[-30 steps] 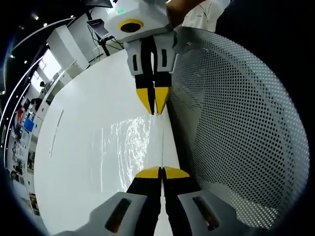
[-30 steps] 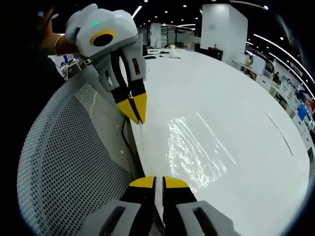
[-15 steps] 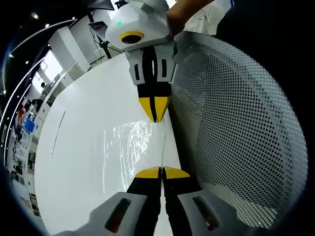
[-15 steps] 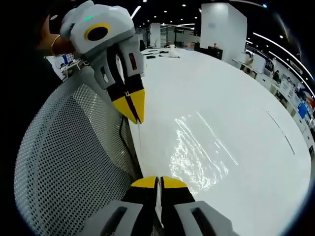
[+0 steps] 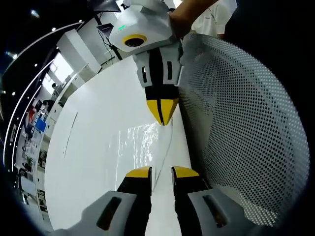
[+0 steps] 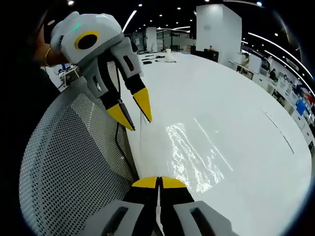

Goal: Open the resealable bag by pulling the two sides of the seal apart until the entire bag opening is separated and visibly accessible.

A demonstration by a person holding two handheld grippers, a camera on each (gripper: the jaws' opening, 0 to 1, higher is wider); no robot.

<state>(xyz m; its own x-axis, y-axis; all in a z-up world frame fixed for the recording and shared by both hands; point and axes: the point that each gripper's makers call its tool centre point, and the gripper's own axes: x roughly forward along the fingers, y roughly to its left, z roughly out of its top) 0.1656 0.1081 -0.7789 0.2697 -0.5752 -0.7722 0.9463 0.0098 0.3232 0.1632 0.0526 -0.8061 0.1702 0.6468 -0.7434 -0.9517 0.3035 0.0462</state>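
Observation:
The clear resealable bag (image 5: 140, 143) lies glinting on the white table (image 5: 98, 113), its seal edge lifted along the table's near side. In the left gripper view my left gripper (image 5: 162, 172) stands open, jaws apart on either side of the bag's edge without pinching it. My right gripper (image 5: 163, 117) comes down from above, shut on the far end of that edge. In the right gripper view the right gripper (image 6: 157, 182) is shut on the thin edge of the bag (image 6: 194, 157). The left gripper (image 6: 132, 112) hangs open above it.
A grey mesh chair back (image 5: 246, 123) stands tight against the table's edge, also in the right gripper view (image 6: 69, 167). A person's hand (image 5: 189, 12) holds the right gripper. Office desks and shelves lie beyond the table (image 6: 231, 93).
My left gripper has opened and let go of the bag's seal edge. The right gripper stays shut on it, and the bag has sagged back toward the table.

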